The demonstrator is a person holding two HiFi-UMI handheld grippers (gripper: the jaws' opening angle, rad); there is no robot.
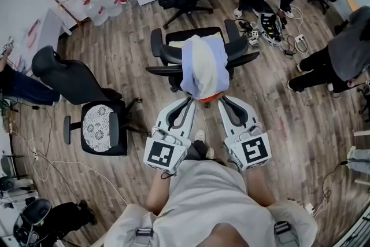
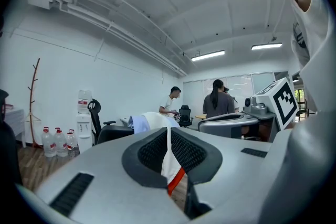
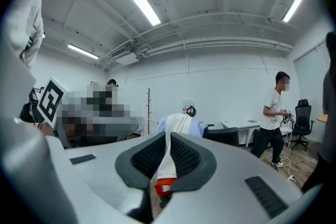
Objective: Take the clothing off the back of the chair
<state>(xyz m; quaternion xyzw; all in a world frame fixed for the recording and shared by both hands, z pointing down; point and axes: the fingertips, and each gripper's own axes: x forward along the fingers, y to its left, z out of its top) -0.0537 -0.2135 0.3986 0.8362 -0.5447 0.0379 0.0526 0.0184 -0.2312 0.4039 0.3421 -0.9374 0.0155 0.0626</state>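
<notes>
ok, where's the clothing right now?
Head view, centre: the clothing is draped over the back of the black chair, just ahead of the person, with its lower hem pinched by the left gripper and the right gripper.

The left tool and the right tool both meet the lower hem of the clothing draped over the chair.

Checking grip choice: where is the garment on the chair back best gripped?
The garment's bottom hem, from the near side: it hangs free of the chair back, so jaws can pinch it. The left gripper and right gripper are shut on it there.
</notes>
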